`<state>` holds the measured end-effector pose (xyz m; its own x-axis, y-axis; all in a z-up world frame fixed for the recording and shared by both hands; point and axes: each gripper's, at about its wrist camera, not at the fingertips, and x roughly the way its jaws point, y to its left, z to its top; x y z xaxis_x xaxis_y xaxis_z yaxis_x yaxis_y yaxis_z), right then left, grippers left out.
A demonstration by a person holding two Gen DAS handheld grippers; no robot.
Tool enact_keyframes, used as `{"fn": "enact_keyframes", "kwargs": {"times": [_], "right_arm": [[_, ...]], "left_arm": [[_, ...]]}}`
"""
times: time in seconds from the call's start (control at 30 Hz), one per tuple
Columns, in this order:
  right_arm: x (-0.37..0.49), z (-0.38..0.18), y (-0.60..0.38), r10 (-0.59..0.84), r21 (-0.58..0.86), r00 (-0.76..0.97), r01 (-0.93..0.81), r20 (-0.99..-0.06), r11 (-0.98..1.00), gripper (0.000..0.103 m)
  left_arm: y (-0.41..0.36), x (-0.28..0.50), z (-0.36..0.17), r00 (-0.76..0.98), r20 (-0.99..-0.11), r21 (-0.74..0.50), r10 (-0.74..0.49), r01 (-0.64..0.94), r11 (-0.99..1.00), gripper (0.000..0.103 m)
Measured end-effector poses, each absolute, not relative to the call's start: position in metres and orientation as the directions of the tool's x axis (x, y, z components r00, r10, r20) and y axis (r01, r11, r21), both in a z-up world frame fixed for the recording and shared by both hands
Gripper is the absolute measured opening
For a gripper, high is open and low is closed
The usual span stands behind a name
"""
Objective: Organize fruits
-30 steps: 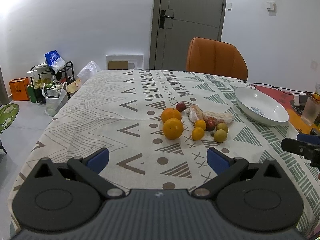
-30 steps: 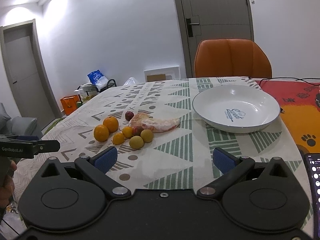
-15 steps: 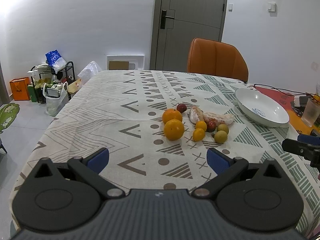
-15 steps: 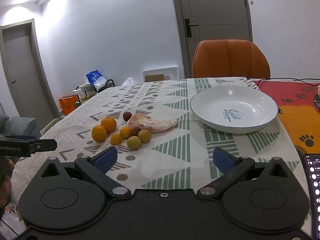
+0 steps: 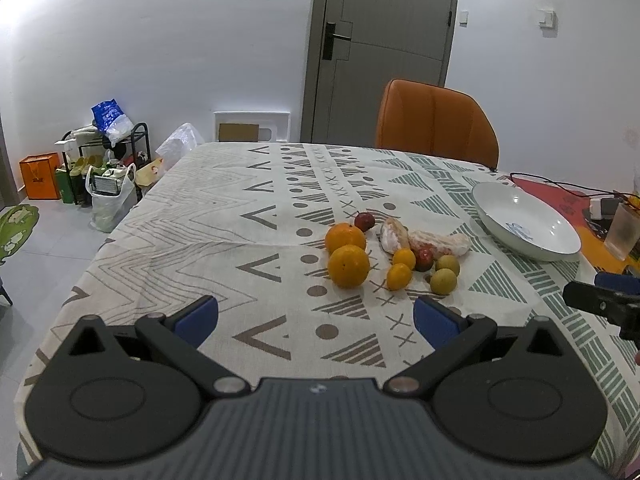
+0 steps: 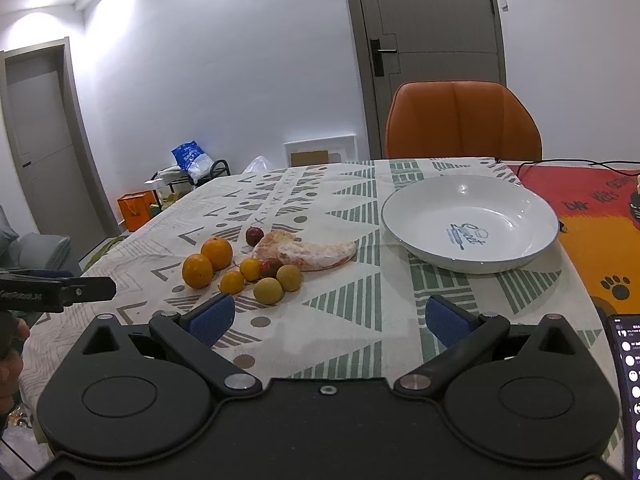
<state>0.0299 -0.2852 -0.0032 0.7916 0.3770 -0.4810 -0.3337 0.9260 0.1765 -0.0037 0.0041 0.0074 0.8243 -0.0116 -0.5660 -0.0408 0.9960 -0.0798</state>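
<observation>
Since a second ago very little has shifted: both cameras have eased back a touch, so the fruit sits slightly lower and farther in view, and nothing on the desk has been moved. The left gripper [image 5: 316, 318] hovers above the near edge of the desk with its blue-padded jaws spread wide and nothing between them. The right gripper [image 6: 327, 316] is likewise spread wide and empty, held over the desk's right side. The desk is covered by a cream tablecloth with grey and green geometric patterns [image 5: 224, 216]. Near its middle lies a loose cluster of fruit: two large round oranges [image 5: 348, 266] touching each other, two small orange kumquat-like fruits [image 5: 399, 276] just beside them, two small yellow-green round fruits [image 5: 443, 281], a dark red plum-like fruit [image 5: 424, 258] among them, another dark red one [image 5: 364, 221] at the far side, and pale pink peeled pomelo segments [image 5: 438, 242] lying behind the small fruits. To the right of the cluster, apart from it, stands a wide white shallow ceramic bowl with blue lettering inside [image 6: 470, 222], holding no fruit. Beyond the desk are an orange leather chair [image 6: 462, 120] and a grey door [image 5: 384, 48]. A lit phone screen [image 6: 628, 392] shows at the right camera's edge
</observation>
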Motion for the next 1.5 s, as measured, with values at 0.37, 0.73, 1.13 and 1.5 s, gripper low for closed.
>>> {"fn": "enact_keyframes", "kwargs": {"times": [0.37, 0.73, 1.13, 1.5], "right_arm": [[0.044, -0.008, -0.276, 0.375, 0.171, 0.787, -0.334, -0.491, 0.927, 0.103], [0.061, -0.014, -0.265, 0.388, 0.172, 0.768, -0.351, -0.51, 0.921, 0.103], [0.079, -0.023, -0.251, 0.438, 0.199, 0.727, -0.396, -0.529, 0.897, 0.085], [0.096, -0.032, -0.234, 0.461, 0.222, 0.691, -0.412, -0.557, 0.884, 0.069]], "left_arm": [[0.001, 0.01, 0.0, 0.818, -0.575, -0.064, -0.006, -0.037, 0.997, 0.103], [0.001, 0.03, -0.01, 0.8, -0.6, -0.071, -0.018, -0.031, 0.997, 0.103], [0.001, 0.05, -0.016, 0.805, -0.591, -0.092, -0.052, -0.004, 0.996, 0.089], [0.002, 0.07, -0.028, 0.786, -0.611, -0.133, -0.093, 0.013, 0.991, 0.064]]}}
